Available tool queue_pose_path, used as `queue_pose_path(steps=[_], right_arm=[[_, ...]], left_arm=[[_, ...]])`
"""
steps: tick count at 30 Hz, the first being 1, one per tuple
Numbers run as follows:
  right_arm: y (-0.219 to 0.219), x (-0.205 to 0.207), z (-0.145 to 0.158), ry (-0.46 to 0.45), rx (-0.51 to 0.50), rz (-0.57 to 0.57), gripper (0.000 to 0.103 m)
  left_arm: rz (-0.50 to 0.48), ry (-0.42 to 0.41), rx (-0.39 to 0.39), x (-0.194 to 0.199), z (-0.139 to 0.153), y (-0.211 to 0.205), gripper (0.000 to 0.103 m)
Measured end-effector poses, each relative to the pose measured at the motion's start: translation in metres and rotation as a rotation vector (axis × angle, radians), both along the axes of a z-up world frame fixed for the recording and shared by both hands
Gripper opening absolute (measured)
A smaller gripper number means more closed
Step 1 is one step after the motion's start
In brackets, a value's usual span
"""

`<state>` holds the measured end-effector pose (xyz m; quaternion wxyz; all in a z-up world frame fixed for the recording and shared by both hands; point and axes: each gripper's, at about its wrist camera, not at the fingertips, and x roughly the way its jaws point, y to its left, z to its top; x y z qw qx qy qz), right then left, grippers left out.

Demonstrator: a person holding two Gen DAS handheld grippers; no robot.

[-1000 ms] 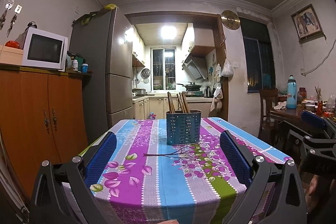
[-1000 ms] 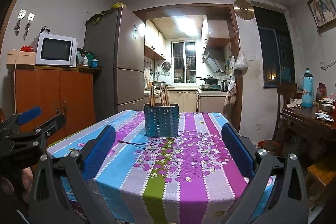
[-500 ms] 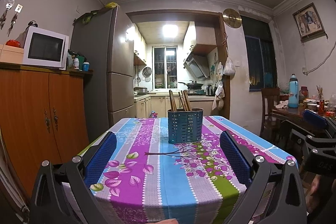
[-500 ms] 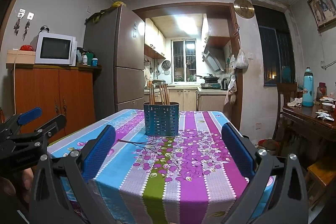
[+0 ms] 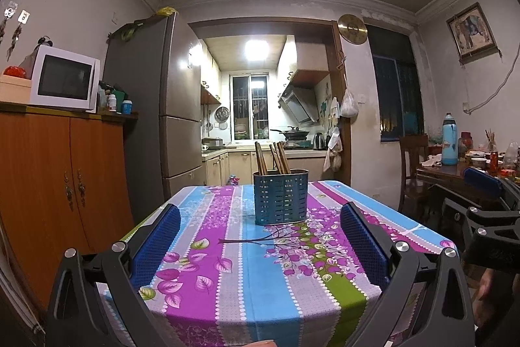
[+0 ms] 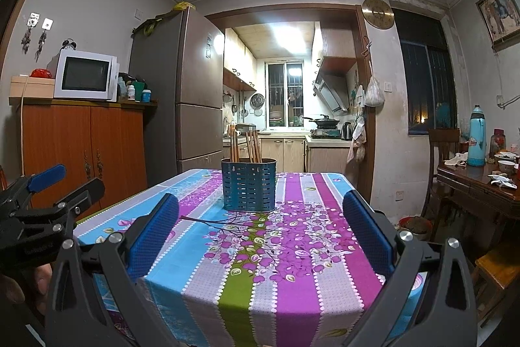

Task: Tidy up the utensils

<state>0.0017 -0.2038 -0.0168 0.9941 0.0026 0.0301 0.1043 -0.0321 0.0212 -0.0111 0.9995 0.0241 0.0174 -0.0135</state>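
On the striped, flower-printed tablecloth (image 5: 227, 252) a blue perforated utensil holder (image 5: 280, 196) stands upright toward the far end of the table, with several brown chopsticks (image 5: 271, 157) leaning inside it. One thin dark stick (image 5: 242, 240) lies flat on the cloth just in front of the holder, apart from it.

Both grippers hang short of the near table edge, side by side. The left gripper (image 5: 260, 239) has its blue-padded fingers spread wide with nothing between them, and the right gripper (image 6: 260, 233) is spread the same way, also empty. Each shows at the margin of the other's view.

Behind the table a tall grey refrigerator (image 5: 152, 106) stands beside an orange wooden cabinet (image 5: 61, 181) carrying a white microwave (image 5: 65, 82). A doorway opens into a lit kitchen (image 5: 260, 119) with a window and range hood. A round wall clock (image 5: 352, 29) hangs right of the doorway; farther right sits a dark wooden side table (image 6: 481, 187) crowded with a blue flask (image 6: 476, 136) and bowls.
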Motion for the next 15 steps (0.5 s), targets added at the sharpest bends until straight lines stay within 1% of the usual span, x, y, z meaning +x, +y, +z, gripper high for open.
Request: queue_pose_path(steps=[10, 15], right_arm=[[0.0000, 0.0014, -0.0007, 0.002, -0.003, 0.002, 0.098], [0.0000, 0.0014, -0.0006, 0.002, -0.002, 0.002, 0.098]], left_arm=[[0.004, 0.004, -0.001, 0.0012, -0.0005, -0.0006, 0.098], [-0.012, 0.002, -0.009, 0.0023, -0.0022, -0.0005, 0.098]])
